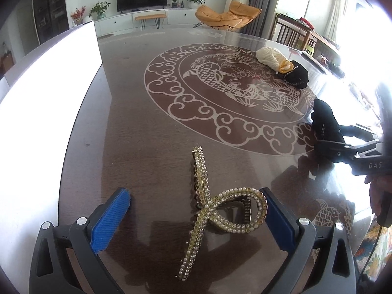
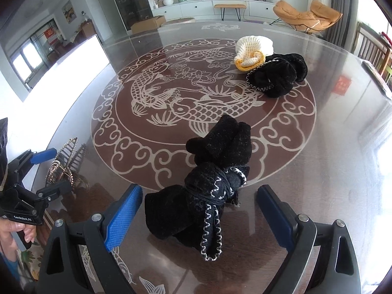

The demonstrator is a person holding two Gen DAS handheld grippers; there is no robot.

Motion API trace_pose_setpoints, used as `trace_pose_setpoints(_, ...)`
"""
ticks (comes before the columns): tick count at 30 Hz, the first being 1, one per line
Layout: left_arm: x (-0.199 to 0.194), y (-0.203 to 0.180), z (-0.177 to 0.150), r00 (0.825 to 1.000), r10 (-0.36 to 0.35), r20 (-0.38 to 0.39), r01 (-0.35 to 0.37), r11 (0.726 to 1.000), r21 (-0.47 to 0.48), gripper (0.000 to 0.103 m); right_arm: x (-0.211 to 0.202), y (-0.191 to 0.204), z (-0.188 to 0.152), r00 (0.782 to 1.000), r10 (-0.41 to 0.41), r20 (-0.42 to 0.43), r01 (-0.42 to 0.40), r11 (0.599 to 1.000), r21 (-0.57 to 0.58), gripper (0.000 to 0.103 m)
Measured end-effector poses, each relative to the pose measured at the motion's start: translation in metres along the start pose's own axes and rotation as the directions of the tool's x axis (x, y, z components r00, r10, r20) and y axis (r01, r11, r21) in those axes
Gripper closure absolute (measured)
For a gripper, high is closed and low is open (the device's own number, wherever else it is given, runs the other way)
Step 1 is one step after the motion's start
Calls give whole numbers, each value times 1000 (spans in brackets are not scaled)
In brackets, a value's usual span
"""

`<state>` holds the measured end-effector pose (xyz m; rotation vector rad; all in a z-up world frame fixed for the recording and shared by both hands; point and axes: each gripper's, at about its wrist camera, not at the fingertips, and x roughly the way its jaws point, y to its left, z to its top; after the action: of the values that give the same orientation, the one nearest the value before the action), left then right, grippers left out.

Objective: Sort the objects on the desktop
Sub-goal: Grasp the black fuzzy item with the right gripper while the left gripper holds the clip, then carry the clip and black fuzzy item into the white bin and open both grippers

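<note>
Both grippers spread wide on the table [image 1: 147, 127]: the left gripper [image 1: 196, 210] straddles a pearl hair clip [image 1: 220, 205], the right gripper [image 2: 199, 210] brackets a black glove bundle [image 2: 208, 186], neither gripped.

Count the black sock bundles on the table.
2: the near black bundle sits between the open right tongs; the far black bundle touches the cream sock bundle. None visibly hidden.

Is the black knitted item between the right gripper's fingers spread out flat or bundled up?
Bundled. The black knitted item is rolled into a lump and bound round its middle with black cord.
</note>
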<state>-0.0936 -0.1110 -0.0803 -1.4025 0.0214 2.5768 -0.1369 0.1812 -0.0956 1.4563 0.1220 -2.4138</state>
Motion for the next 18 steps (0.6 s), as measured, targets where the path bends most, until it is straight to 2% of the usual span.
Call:
trace_pose_setpoints(1, 2, -2, 2, 1000, 6, 0, -6, 1000, 3, 0, 3, 4, 2, 1000, -16, -4, 16, 1000, -14, 7)
trace_pose_setpoints(2, 1, -3, 2, 1000, 17, 10, -17, 1000, 14, 11, 4, 8, 4, 1000, -31, 1, 31, 999, -27, 11)
trace_pose_setpoints(3, -1, -5, 1, 1000, 14, 24, -15, 1000, 27, 31, 3, 11, 3, 998, -58, 13, 58, 998, -36, 24)
trace_pose_setpoints(4, -5, -7, -2, 999, 10, 39, -11, 999, 33, 43, 1, 12, 2, 996, -84, 20, 85, 995, -45, 33)
trace_pose_setpoints(5, -8, -8, -5, 999, 22, 49, -24, 999, 35, 57, -1, 11, 1, 997, -75, 24, 76, 996, -43, 47)
trace_pose_setpoints(6, -10, -7, -9, 998, 19, 58, -21, 999, 26, 57, -4, 8, -1, 997, -74, 24, 75, 996, -38, 55)
trace_pose_setpoints(8, -16, -2, -17, 996, -10, 90, 12, 1000, -16, 58, -9, 2, -6, 997, -70, 25, 71, 997, -25, 64)
trace_pose_setpoints(11, -25, 4, -24, 991, -58, 122, 68, 994, -83, 58, -21, -6, -12, 997, -57, 48, 56, 998, 3, 66)
trace_pose_setpoints(14, -43, 2, -26, 982, -75, 173, 96, 989, -116, 58, -39, -7, -9, 995, -36, 94, 36, 999, 11, 66)
trace_pose_setpoints(18, -89, 4, -19, 956, -108, 273, 155, 976, -155, 58, -66, 16, 11, 988, 13, 157, -7, 999, -34, 66)
